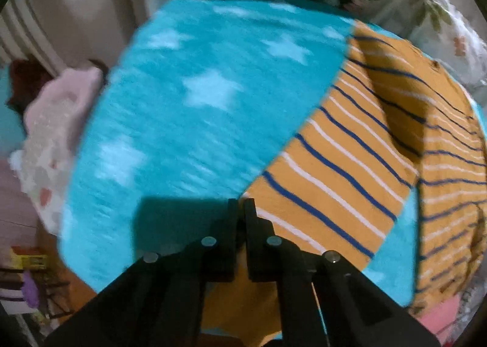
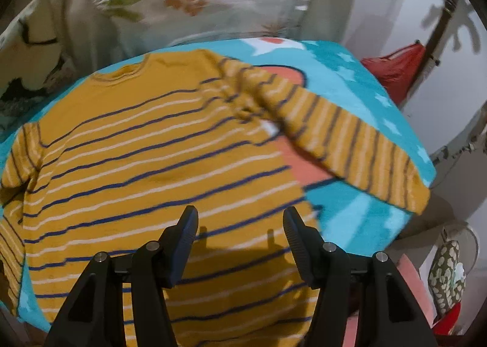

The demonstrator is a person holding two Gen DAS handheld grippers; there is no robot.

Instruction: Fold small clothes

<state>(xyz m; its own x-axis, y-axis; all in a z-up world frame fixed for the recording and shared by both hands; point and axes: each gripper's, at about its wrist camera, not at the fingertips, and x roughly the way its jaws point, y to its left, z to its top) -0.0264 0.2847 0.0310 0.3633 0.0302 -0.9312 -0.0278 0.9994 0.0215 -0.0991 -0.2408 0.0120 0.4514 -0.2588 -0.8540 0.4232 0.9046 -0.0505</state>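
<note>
A small mustard-yellow sweater with blue and white stripes (image 2: 146, 146) lies on a turquoise star-patterned blanket (image 1: 188, 103). In the right wrist view its body is spread flat, neck at the far side, and one sleeve (image 2: 350, 140) reaches out to the right. In the left wrist view the other sleeve (image 1: 328, 176) runs from the body at the right down to my left gripper (image 1: 242, 204), which is shut on the sleeve's cuff end. My right gripper (image 2: 240, 219) is open and empty, just above the sweater's lower hem.
A floral pillow (image 2: 207, 3) lies beyond the blanket's far edge. A pale pink garment (image 1: 61, 109) lies off the blanket's left edge. A red item (image 2: 398, 70) sits past the right edge. The blanket's edges drop off at left and right.
</note>
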